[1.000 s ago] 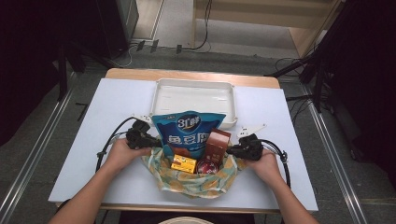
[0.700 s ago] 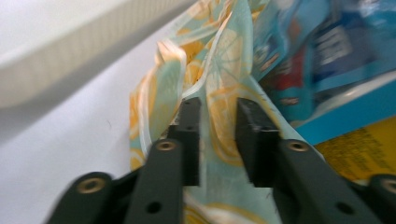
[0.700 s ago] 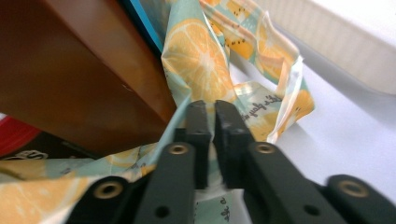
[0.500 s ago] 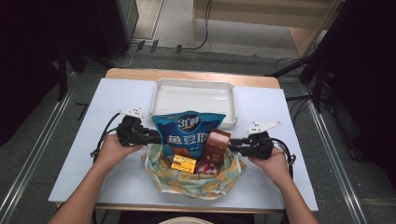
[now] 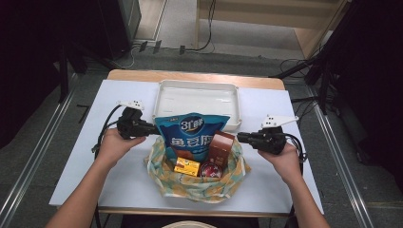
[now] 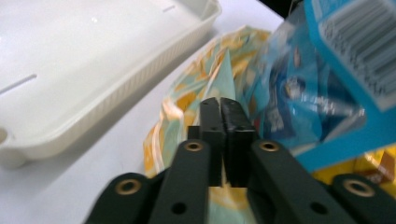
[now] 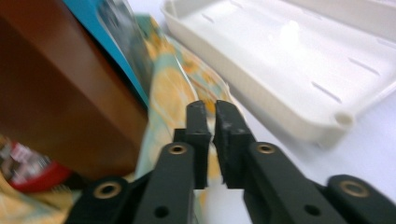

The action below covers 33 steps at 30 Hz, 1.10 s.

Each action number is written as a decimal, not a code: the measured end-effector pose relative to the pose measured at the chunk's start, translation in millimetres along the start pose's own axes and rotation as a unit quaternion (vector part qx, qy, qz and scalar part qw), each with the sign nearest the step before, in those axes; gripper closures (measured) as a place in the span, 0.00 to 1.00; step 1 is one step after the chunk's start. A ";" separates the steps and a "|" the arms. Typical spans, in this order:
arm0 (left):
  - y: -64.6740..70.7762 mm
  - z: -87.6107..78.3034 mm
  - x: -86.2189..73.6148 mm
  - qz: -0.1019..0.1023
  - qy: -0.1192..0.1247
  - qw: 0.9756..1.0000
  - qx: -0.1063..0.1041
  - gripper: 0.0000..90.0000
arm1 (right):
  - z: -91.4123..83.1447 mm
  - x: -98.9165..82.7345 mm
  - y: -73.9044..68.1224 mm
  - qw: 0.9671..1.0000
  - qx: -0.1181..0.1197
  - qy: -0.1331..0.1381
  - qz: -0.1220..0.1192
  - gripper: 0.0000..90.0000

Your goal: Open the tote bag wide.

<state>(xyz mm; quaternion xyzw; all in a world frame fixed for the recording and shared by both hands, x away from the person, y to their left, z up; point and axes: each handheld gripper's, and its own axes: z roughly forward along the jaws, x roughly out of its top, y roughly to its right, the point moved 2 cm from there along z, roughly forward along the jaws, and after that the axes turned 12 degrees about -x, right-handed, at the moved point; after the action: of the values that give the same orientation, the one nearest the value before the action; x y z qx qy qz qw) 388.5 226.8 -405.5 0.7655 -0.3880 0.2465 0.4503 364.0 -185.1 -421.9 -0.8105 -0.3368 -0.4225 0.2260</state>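
Note:
A lemon-print cloth bag [image 5: 199,187] sits at the table's front middle. It holds a blue snack pouch [image 5: 192,135], a brown box [image 5: 222,147], a small yellow box [image 5: 187,167] and a red tin [image 5: 209,171]. My left gripper [image 5: 154,129] is at the bag's left rim and my right gripper [image 5: 239,137] at its right rim. Both pairs of jaws have just closed. In the left gripper view the left gripper [image 6: 220,103] pinches a fold of the cloth [image 6: 187,102] beside the pouch [image 6: 299,93]. The right gripper [image 7: 208,109] pinches the cloth [image 7: 173,93] next to the brown box [image 7: 56,102].
An empty white tray [image 5: 197,97] lies just behind the bag, also close by in both gripper views [image 6: 70,60] [image 7: 280,60]. Cables trail from each gripper over the pale tabletop [image 5: 71,166]. The wooden back edge [image 5: 195,76] and dark floor lie beyond.
Both hands have risen with the grippers at the bag's rims. The cloth sides now stand drawn up around the snacks, and the pouch sits higher.

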 end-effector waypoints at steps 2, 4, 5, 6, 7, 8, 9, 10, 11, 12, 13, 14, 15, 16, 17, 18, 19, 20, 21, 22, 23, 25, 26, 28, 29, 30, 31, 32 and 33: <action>-1.3 3.2 4.1 -0.003 0.009 1.000 -0.010 1.00 | 3.3 6.0 -2.3 1.000 0.006 0.004 -0.003 1.00; -1.4 8.1 6.5 0.003 0.013 1.000 -0.014 1.00 | 8.9 11.6 -4.5 1.000 0.011 0.004 -0.009 1.00; -2.2 11.0 7.6 0.004 0.011 1.000 -0.015 1.00 | 12.3 14.3 -5.0 1.000 0.015 0.005 -0.011 1.00; -2.6 14.1 9.3 0.009 0.006 1.000 -0.012 1.00 | 15.8 17.0 -5.5 1.000 0.018 0.008 -0.014 1.00; -2.8 16.6 11.4 0.014 0.004 1.000 -0.013 1.00 | 19.1 19.3 -6.0 1.000 0.021 0.007 -0.013 1.00; -3.0 19.3 13.8 0.017 0.004 1.000 -0.014 1.00 | 22.9 21.2 -6.6 1.000 0.023 0.009 -0.012 1.00; -3.5 22.0 15.8 0.020 0.004 1.000 -0.015 1.00 | 26.7 22.9 -7.3 0.999 0.027 0.010 -0.013 1.00; -4.7 24.7 17.0 0.018 0.001 1.000 -0.019 1.00 | 30.4 24.3 -8.4 0.999 0.031 0.010 -0.015 1.00; -6.1 27.6 17.0 0.018 0.000 1.000 -0.021 1.00 | 33.8 25.2 -10.0 0.999 0.033 0.010 -0.015 1.00; -8.3 30.0 16.0 0.017 -0.004 1.000 -0.022 1.00 | 37.3 25.9 -11.5 0.999 0.035 0.011 -0.018 1.00; -10.6 32.8 14.4 0.010 -0.004 1.000 -0.027 1.00 | 40.3 25.7 -12.9 0.999 0.039 0.010 -0.017 1.00; -12.9 35.3 12.2 0.008 -0.006 0.999 -0.031 1.00 | 44.2 25.2 -13.4 0.999 0.040 0.011 -0.019 1.00; -14.7 38.4 9.9 0.005 -0.010 0.999 -0.031 1.00 | 47.7 24.0 -13.5 0.999 0.042 0.008 -0.017 1.00; -16.2 41.7 7.7 0.006 -0.016 0.999 -0.031 1.00 | 51.3 22.3 -12.8 0.999 0.045 0.003 -0.016 1.00; -17.2 44.9 5.8 0.006 -0.023 0.999 -0.032 1.00 | 54.9 20.4 -12.3 0.999 0.047 0.002 -0.013 1.00; -18.0 48.3 4.2 0.005 -0.026 0.999 -0.032 1.00 | 58.0 18.6 -12.3 0.999 0.052 -0.001 -0.009 1.00; -18.7 50.9 3.1 0.005 -0.028 0.999 -0.035 1.00 | 60.4 17.0 -12.5 0.999 0.052 -0.005 -0.008 1.00; -19.6 53.0 2.1 0.004 -0.030 0.999 -0.037 1.00 | 62.6 15.6 -12.9 0.999 0.052 -0.007 -0.010 1.00; -20.8 55.2 1.0 0.002 -0.028 0.999 -0.039 1.00 | 64.4 14.5 -13.6 0.999 0.053 -0.009 -0.011 1.00; -22.1 56.7 -0.6 0.001 -0.026 0.999 -0.041 1.00 | 66.1 13.5 -14.0 0.998 0.054 -0.008 -0.013 1.00; -23.6 58.3 -2.6 -0.003 -0.027 0.999 -0.042 1.00 | 67.8 12.2 -14.8 0.998 0.055 -0.013 -0.012 1.00; -26.0 61.4 -7.4 -0.010 -0.033 0.999 -0.041 1.00 | 72.2 9.5 -15.8 0.998 0.053 -0.021 -0.019 1.00; -27.0 62.6 -9.4 -0.012 -0.035 0.999 -0.040 1.00 | 74.2 7.9 -16.5 0.998 0.053 -0.024 -0.020 1.00; -28.0 65.2 -12.0 -0.015 -0.041 0.998 -0.041 1.00 | 77.6 5.7 -17.0 0.998 0.052 -0.030 -0.022 1.00; -28.0 66.2 -12.7 -0.016 -0.043 0.998 -0.041 1.00 | 78.7 4.8 -17.2 0.998 0.053 -0.031 -0.022 1.00; -28.3 67.0 -13.2 -0.014 -0.044 0.998 -0.041 1.00 | 79.9 4.0 -16.9 0.998 0.051 -0.030 -0.025 1.00; -28.4 67.8 -13.8 -0.014 -0.044 0.998 -0.040 1.00 | 80.3 2.9 -17.0 0.998 0.050 -0.032 -0.022 1.00; -28.9 68.5 -14.5 -0.014 -0.045 0.998 -0.040 1.00 | 81.2 1.7 -16.2 0.998 0.049 -0.033 -0.022 1.00; -29.4 69.4 -15.6 -0.016 -0.046 0.998 -0.039 1.00 | 82.1 0.3 -15.8 0.998 0.049 -0.035 -0.022 1.00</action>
<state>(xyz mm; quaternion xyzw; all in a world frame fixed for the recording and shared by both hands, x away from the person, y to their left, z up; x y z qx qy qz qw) 405.4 180.1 -464.3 0.7638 -0.4055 0.1882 0.4655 396.3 -121.0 -464.8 -0.8053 -0.3828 -0.3817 0.2435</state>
